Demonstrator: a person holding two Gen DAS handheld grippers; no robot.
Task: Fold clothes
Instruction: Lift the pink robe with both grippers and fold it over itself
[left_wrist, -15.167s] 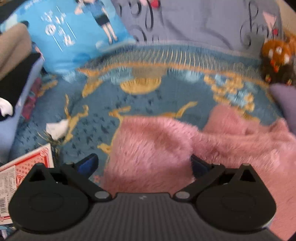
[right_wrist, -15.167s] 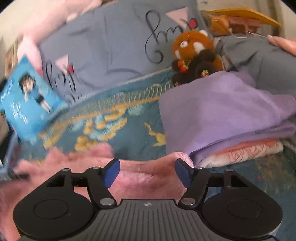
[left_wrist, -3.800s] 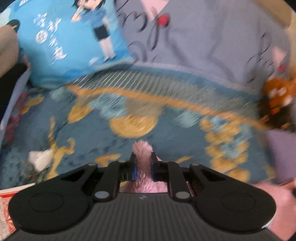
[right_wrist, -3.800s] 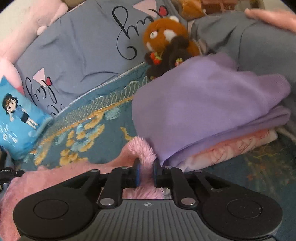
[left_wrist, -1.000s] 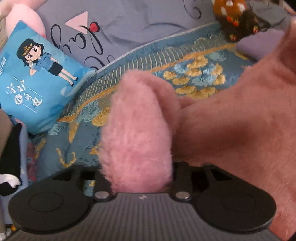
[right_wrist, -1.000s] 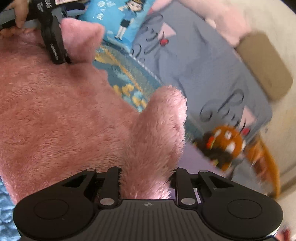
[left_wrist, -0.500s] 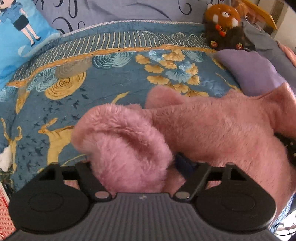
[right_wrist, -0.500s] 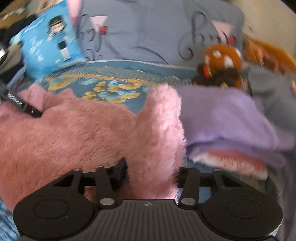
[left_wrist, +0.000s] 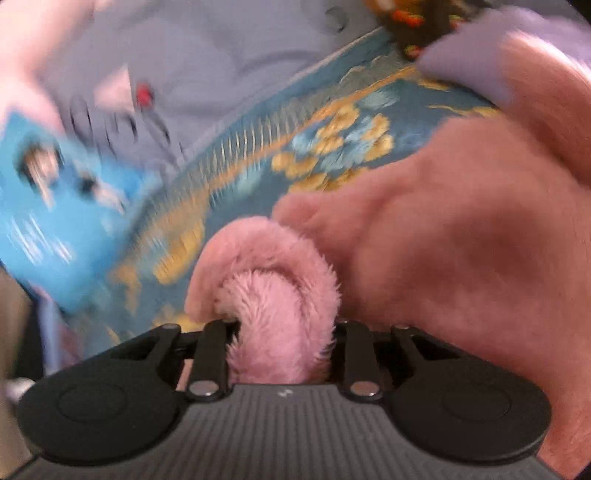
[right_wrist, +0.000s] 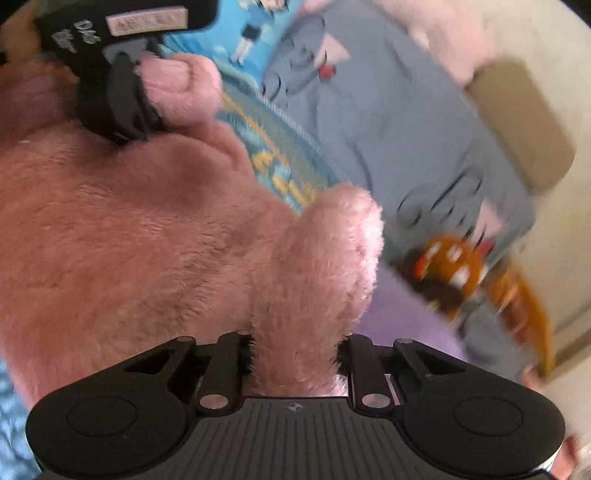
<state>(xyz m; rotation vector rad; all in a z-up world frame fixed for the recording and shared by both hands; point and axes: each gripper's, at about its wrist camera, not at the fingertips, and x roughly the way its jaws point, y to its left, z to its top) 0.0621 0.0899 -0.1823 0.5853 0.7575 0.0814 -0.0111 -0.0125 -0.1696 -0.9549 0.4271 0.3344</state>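
Observation:
A fluffy pink garment (left_wrist: 461, 240) lies bunched over the blue patterned bedspread (left_wrist: 295, 147). My left gripper (left_wrist: 284, 332) has its jaws closing on a thick rolled corner of it, and the fleece fills the gap between the fingers. In the right wrist view the same pink garment (right_wrist: 129, 240) spreads to the left. My right gripper (right_wrist: 295, 347) is closing on another upright corner, with the pads buried in the pile. The left gripper (right_wrist: 147, 99) shows at the top left of that view, clamped on its corner. Both views are blurred by motion.
A blue cartoon cushion (left_wrist: 55, 206) and a grey pillow with script lettering (left_wrist: 221, 66) line the back. A red panda plush (right_wrist: 450, 266) sits by a folded purple garment (right_wrist: 399, 325). A tan cushion (right_wrist: 517, 122) leans on the wall.
Both sets of jaws have narrowed on their pink corners. Both cameras have swung, so the cartoon cushion is back at the left of the left view and the garment is drawn up between the grippers.

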